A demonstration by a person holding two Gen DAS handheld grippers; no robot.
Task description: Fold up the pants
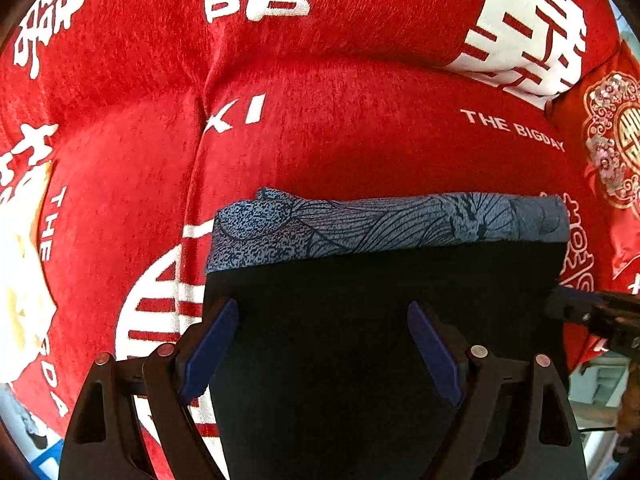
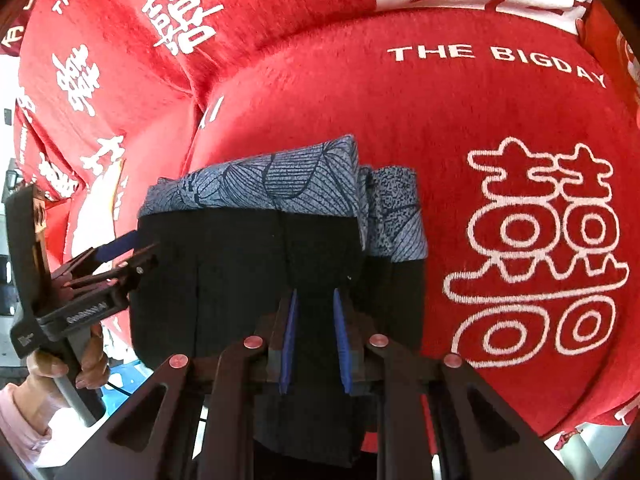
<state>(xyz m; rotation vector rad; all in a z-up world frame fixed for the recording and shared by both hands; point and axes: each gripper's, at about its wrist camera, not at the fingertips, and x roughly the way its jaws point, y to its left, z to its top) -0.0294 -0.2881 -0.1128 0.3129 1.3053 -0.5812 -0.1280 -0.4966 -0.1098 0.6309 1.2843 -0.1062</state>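
Note:
The pants [image 1: 360, 300] are black with a blue-grey leaf-print band [image 1: 392, 224]. They lie folded on a red sofa cover. My left gripper [image 1: 322, 316] is open, its blue pads wide apart just above the black cloth. In the right wrist view the pants [image 2: 248, 272] lie ahead, the print band [image 2: 280, 180] at their far edge. My right gripper [image 2: 316, 300] is shut on a fold of the black cloth, pads narrowly apart. The left gripper [image 2: 120, 252] shows at the pants' left edge, held by a hand.
The red sofa cover [image 1: 360, 128] carries white characters and the words "THE BIGDAY". A seam between cushions [image 1: 200, 120] runs to the left of the pants. A red embroidered cushion [image 1: 616, 140] sits at the right. The sofa's front edge lies below the grippers.

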